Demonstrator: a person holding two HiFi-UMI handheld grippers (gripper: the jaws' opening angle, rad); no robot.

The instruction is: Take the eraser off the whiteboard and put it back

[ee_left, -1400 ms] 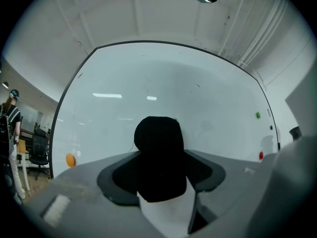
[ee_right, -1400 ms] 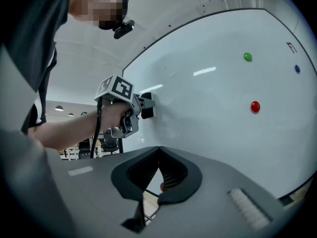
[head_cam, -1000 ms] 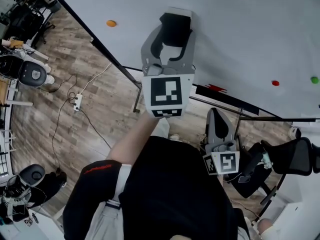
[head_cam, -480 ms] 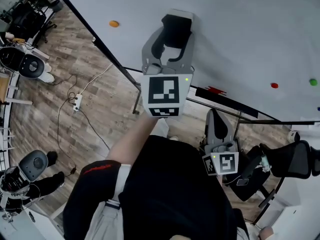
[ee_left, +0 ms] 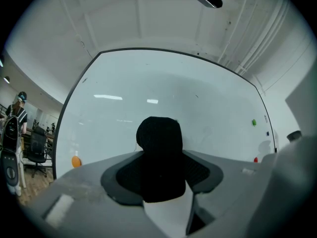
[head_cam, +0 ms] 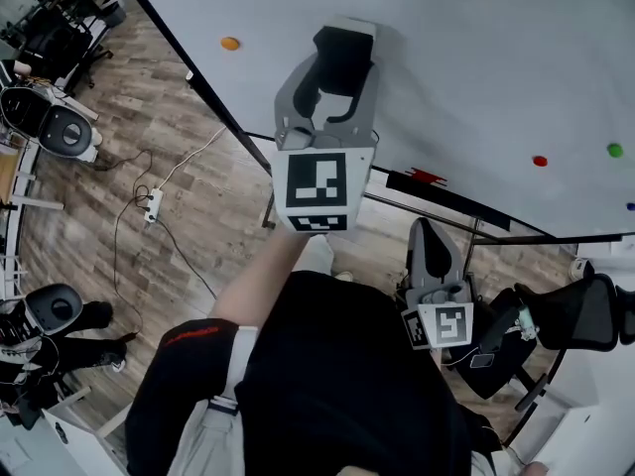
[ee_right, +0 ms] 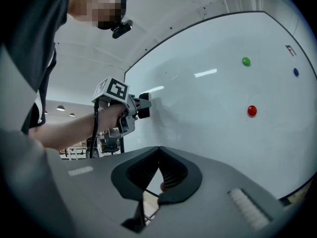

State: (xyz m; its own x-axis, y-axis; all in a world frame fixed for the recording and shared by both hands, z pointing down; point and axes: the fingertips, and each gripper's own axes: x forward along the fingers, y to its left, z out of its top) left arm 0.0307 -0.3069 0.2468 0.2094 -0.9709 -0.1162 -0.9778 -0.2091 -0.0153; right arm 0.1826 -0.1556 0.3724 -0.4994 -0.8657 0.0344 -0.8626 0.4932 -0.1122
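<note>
At the whiteboard, head view: left gripper clamps the black eraser against it; right gripper hangs low. Left gripper view: eraser fills the jaws; probably light and felt-soft, best gripped across its sides. Right gripper view: jaws together, empty.

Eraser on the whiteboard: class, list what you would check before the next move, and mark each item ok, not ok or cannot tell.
1. The eraser sits between the left tongs, gripped on both sides: ok.
2. The eraser's face lies flat against the whiteboard: cannot tell.
3. The board near the eraser is free of magnets; the orange magnet, red magnet and green magnet all sit well away from it: ok.
4. The right tongs are shut, empty and held low, out of the way: ok.
5. The left tongs point squarely at the board: ok.
</note>
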